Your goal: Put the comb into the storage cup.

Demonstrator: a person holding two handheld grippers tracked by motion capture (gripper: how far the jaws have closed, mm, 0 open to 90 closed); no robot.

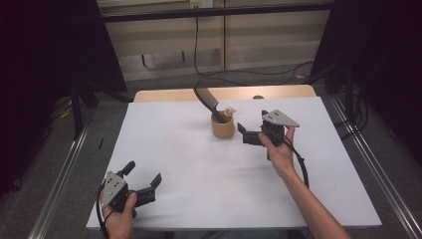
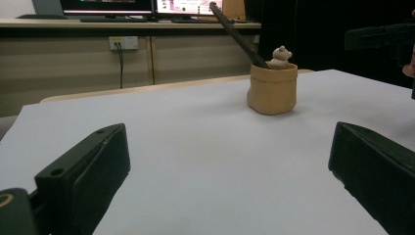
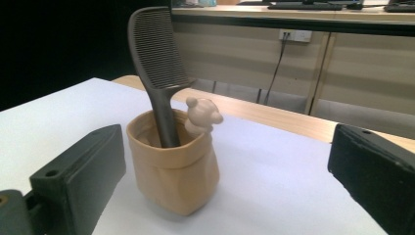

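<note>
1. So, from the high view, a tan pouch-shaped holder (image 1: pixel 222 127) is seen standing upright near the far middle of the white table (image 1: pixel 199 164), with a black comb (image 1: pixel 207 99) and a small bear figure (image 1: pixel 229 112) stuck in it. The right gripper (image 1: pixel 247 133) is held just beside it, fingers spread apart; the left gripper (image 1: pixel 144 175) is kept well apart at the near left corner, fingers also spread.
2. In the left gripper view, the holder (image 2: pixel 272 89) is seen far off between the wide-open fingers (image 2: pixel 83 176).
3. In the right gripper view, the holder (image 3: pixel 173 169) is framed close between the parted fingers (image 3: pixel 78 176), untouched, with the comb (image 3: pixel 157 58) leaning left.
</note>
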